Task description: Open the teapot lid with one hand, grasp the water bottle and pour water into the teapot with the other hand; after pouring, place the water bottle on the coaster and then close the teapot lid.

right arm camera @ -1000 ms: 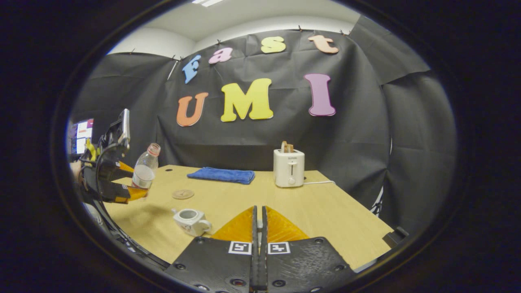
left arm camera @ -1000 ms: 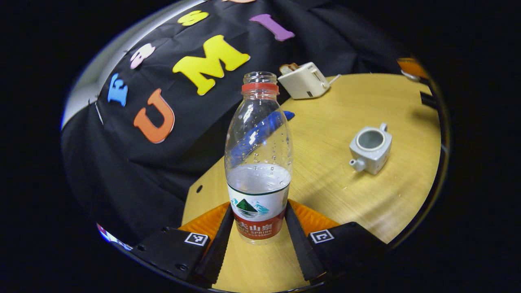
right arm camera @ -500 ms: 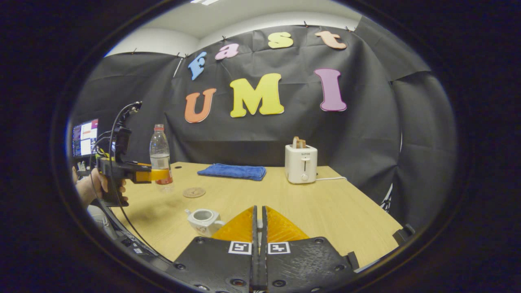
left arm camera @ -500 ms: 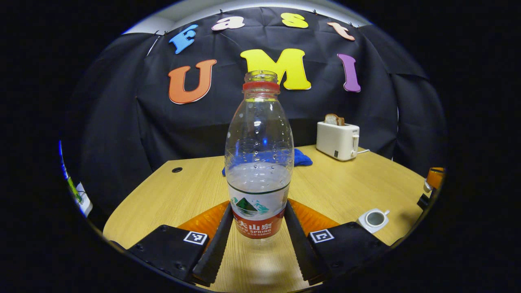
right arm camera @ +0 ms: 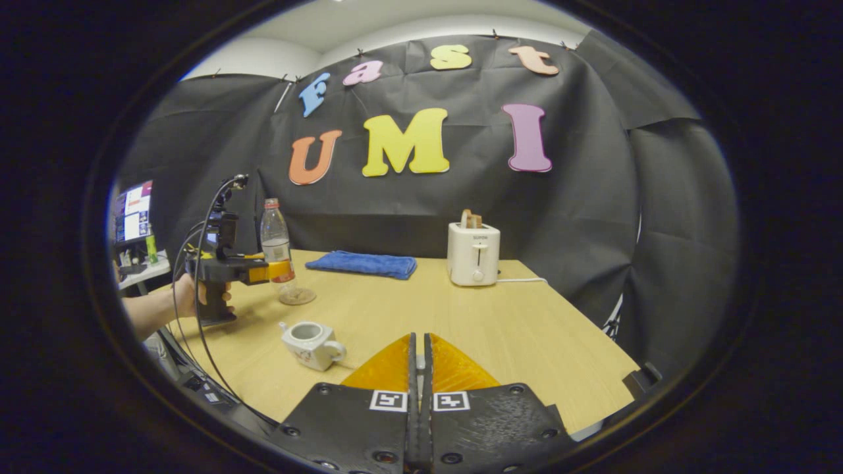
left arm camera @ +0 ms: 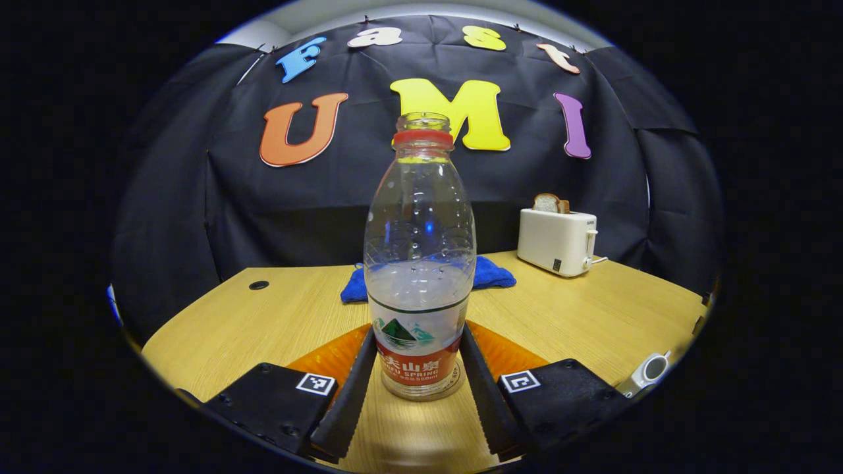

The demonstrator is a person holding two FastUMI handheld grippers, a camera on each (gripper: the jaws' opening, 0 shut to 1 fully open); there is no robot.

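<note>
In the left gripper view, the left gripper [left arm camera: 417,388] is closed on the water bottle [left arm camera: 419,263], one finger pressing each side of its labelled lower part, and the bottle stands upright with no cap on its open neck and water filling roughly its lower third. Its base sits on or just above the round coaster [left arm camera: 456,380], whose edge peeks out beside the bottle on the wooden table [left arm camera: 276,322]; contact cannot be told. Low at the right edge of that view lies the teapot [left arm camera: 647,372], its top open, well apart from the bottle. Farther back a folded blue cloth [left arm camera: 490,275] lies behind the bottle, and a white toaster [left arm camera: 556,240] with a slice of bread sticking out stands toward the back right of the table. In the right gripper view, the right gripper [right arm camera: 419,359] has its two fingers pressed together with nothing visible between them; whether the lid is pinched there cannot be told. Just beyond it to the left the white teapot [right arm camera: 311,342] sits lidless on the table, handle toward the camera. Farther off on the left a hand [right arm camera: 191,297] holds the other gripper around the bottle [right arm camera: 276,243] over the coaster [right arm camera: 298,296], with the blue cloth [right arm camera: 362,263] and toaster [right arm camera: 473,253] near the back
</note>
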